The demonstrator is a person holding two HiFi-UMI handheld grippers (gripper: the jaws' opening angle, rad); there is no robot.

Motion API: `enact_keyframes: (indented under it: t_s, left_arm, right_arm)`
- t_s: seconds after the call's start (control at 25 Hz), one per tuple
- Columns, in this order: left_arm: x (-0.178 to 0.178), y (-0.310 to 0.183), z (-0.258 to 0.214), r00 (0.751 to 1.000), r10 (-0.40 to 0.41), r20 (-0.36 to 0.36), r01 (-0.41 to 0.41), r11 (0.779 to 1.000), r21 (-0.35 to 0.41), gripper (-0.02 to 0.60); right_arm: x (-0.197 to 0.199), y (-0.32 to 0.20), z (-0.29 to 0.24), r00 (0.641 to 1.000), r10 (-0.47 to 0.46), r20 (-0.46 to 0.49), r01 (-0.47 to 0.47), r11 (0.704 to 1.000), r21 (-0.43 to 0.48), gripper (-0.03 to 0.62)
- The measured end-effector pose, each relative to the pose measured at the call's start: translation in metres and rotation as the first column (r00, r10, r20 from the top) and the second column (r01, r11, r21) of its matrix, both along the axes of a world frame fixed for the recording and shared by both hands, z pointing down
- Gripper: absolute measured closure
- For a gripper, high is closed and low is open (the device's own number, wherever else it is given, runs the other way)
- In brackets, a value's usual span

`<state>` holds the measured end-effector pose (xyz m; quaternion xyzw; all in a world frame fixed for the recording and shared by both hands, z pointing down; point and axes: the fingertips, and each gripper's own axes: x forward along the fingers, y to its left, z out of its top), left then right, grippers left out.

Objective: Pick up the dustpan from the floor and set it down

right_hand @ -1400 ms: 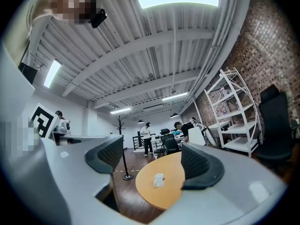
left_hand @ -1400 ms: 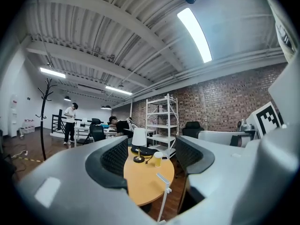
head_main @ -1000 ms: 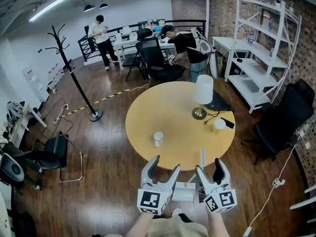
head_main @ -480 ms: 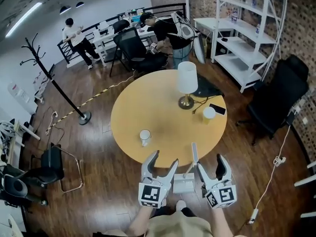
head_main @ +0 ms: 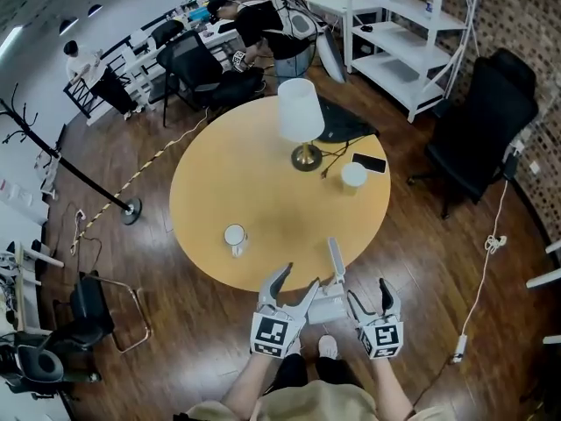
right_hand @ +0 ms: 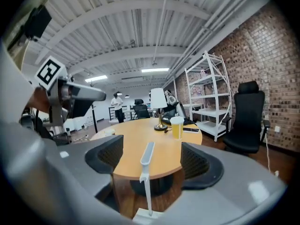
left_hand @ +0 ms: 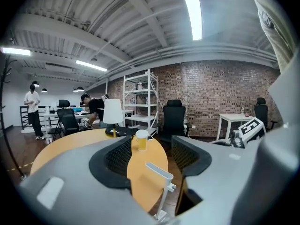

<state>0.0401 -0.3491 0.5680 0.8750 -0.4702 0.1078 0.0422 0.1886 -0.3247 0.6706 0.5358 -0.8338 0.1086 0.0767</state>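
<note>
surface (head_main: pixel 263 191): round, light wood, sitting on a dark plank floor (head_main: pixel 175 323)
lamp (head_main: pixel 300 110): white shade, brass foot, standing on the far part of the surface
cup (head_main: pixel 353 175): pale, right of the lamp, just beside a dark phone (head_main: pixel 369 162)
mug (head_main: pixel 234 236): white, alone on the near-left side
shelf (head_main: pixel 412 24): white, open, against the brick wall
office chair (head_main: pixel 478 125): black, off to the right
coat rack (head_main: pixel 79 172): black, far left, well apart from it all

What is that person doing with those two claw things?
A person holds a gripper in each hand, in front of the round table. The left gripper and the right gripper are both open and empty. Between them a white dustpan stands on the floor, handle upright, by the table's edge. It is not picked up yet.
</note>
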Motion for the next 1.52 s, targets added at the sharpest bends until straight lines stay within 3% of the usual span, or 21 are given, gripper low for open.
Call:
enact_keyframes:
  t_s: [0.28,0.52,0.8,1.0,1.2,1.52]
  left_arm:
    - [0.009,0.002,0.052,1.000,0.031,0.006,-0.030,0.995,-0.100,0.327]
    - [-0.001,0.001,0.065,1.000,0.001,0.004,-0.001,0.992,-0.130,0.327]
    - [-0.027,-0.003,0.065,0.998,-0.069,0.009,0.069,0.989,-0.131,0.327]
    - [-0.042,0.001,0.056,0.995,-0.101,-0.009,0.099,0.988,-0.121,0.327]
    - [-0.046,0.003,0.039,0.994,-0.105,-0.026,0.102,0.991,-0.090,0.327]
    - [-0.057,0.010,0.002,0.992,-0.116,-0.058,0.114,0.993,-0.036,0.328]
  right_arm:
    - [-0.035,-0.050,0.102,0.999,-0.041,0.022,0.043,0.992,-0.117,0.222]
    - [-0.061,-0.086,0.143,0.996,-0.092,0.009,0.092,0.981,-0.172,0.237]
    - [-0.065,-0.100,0.141,0.995,-0.099,-0.018,0.096,0.984,-0.149,0.349]
    - [-0.068,-0.088,0.136,0.992,-0.116,-0.047,0.108,0.983,-0.150,0.503]
    - [-0.072,-0.082,0.127,0.986,-0.136,-0.094,0.121,0.980,-0.155,0.510]
    - [-0.064,-0.038,0.085,0.990,-0.081,-0.116,0.066,0.990,-0.127,0.510]
